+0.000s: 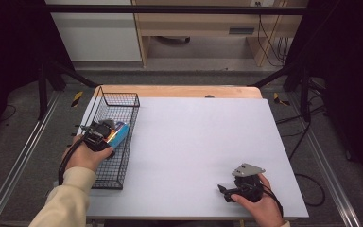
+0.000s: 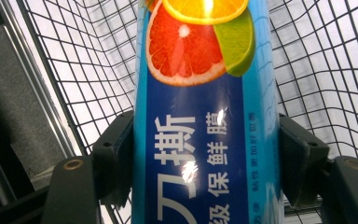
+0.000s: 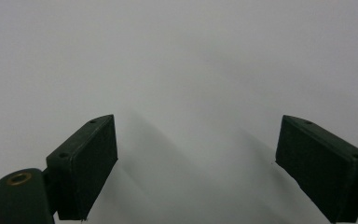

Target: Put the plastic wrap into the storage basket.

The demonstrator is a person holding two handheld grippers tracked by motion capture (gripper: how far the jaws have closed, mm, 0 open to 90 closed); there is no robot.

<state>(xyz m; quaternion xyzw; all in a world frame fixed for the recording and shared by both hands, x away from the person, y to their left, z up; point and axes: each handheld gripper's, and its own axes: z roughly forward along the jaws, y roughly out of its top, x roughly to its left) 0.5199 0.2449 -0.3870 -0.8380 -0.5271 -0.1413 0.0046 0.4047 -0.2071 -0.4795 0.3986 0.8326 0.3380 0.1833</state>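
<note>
We are holding the left gripper (image 1: 105, 134) over the wire basket (image 1: 105, 177) at 9 o'clock on the table (image 1: 194, 142); its jaws are clamping a blue box (image 2: 205, 140) printed with citrus slices, inside the basket. We are resting the right gripper (image 1: 223, 191) at 5 o'clock, its jaws standing apart and gripping nothing.
</note>
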